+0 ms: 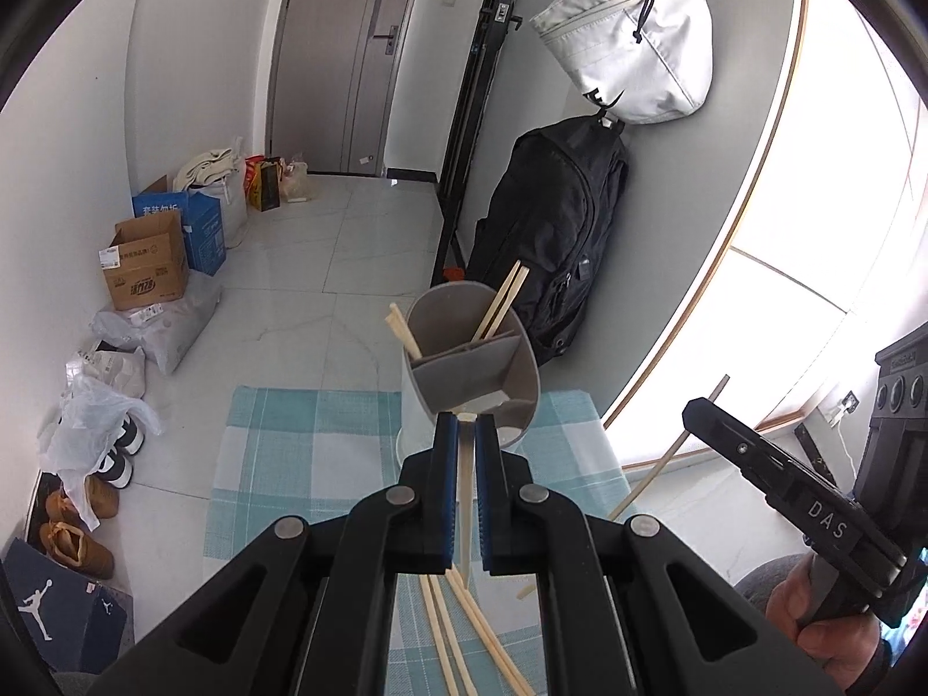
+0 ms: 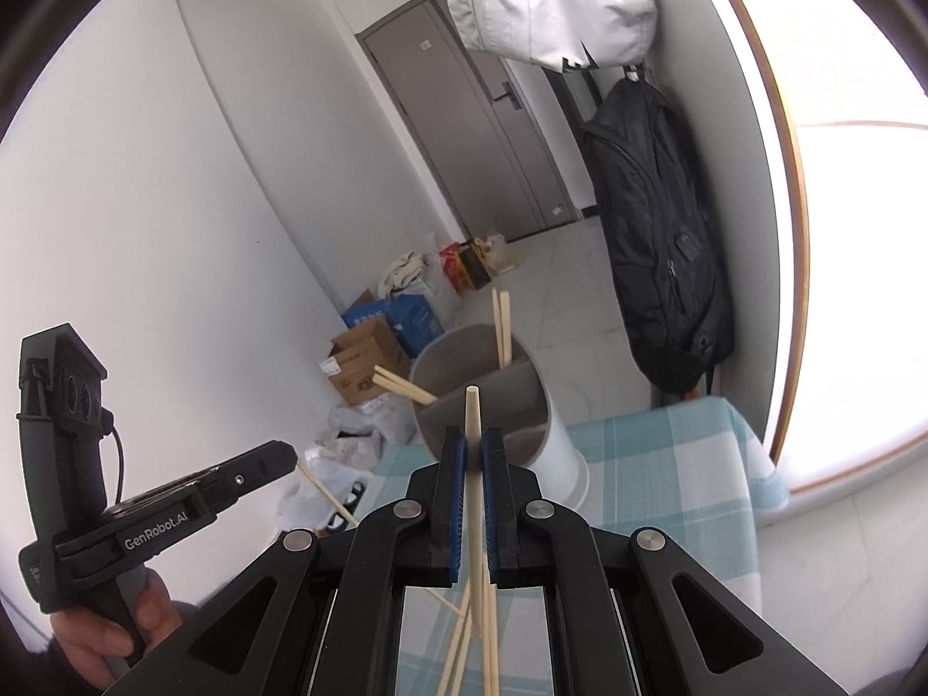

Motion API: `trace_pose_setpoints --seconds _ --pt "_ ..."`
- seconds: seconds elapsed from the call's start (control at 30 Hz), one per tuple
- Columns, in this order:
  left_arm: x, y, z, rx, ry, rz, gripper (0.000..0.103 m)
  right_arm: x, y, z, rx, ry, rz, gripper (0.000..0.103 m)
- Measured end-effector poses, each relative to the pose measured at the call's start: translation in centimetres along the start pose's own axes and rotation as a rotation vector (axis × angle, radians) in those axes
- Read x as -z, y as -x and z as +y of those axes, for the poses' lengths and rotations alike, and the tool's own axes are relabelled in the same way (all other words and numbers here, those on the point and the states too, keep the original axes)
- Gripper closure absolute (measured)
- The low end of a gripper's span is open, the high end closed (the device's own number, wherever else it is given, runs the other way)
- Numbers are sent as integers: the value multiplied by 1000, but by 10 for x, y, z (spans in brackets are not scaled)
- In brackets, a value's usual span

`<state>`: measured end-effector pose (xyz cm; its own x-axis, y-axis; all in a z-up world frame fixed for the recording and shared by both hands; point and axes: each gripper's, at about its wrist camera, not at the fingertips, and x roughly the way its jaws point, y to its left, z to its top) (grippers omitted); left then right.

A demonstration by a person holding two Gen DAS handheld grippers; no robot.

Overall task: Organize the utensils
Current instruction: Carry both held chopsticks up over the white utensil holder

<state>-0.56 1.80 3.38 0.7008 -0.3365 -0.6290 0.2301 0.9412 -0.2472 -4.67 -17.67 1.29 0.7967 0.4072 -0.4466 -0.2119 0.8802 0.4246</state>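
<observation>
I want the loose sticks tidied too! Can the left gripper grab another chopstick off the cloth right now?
Probably not yet. The left gripper is already shut on one chopstick, headed for the holder. The loose chopsticks lie uncovered on the checked cloth.

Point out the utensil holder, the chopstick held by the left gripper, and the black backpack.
utensil holder [image 1: 525,362]: left wrist view, inner wall near the rim.
chopstick [image 1: 464,464]: left wrist view, shaft between the fingers.
black backpack [image 1: 551,220]: left wrist view, front panel.
</observation>
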Motion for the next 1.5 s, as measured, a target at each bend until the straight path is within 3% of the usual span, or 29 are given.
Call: trace_pose_setpoints --seconds 0.6,0.93,1.2,1.5 --pt "-79 8 -10 43 11 -42 101 -97 -13 24 -15 86 -44 98" --pt "-125 -3 -3 51 31 -82 101 -150 -44 36 -24 141 -60 98" --pt "-139 -24 6 31 35 -83 101 -166 -77 41 -19 184 -48 98" --pt "-134 -55 18 16 29 -40 101 -156 -114 29 2 177 2 98"
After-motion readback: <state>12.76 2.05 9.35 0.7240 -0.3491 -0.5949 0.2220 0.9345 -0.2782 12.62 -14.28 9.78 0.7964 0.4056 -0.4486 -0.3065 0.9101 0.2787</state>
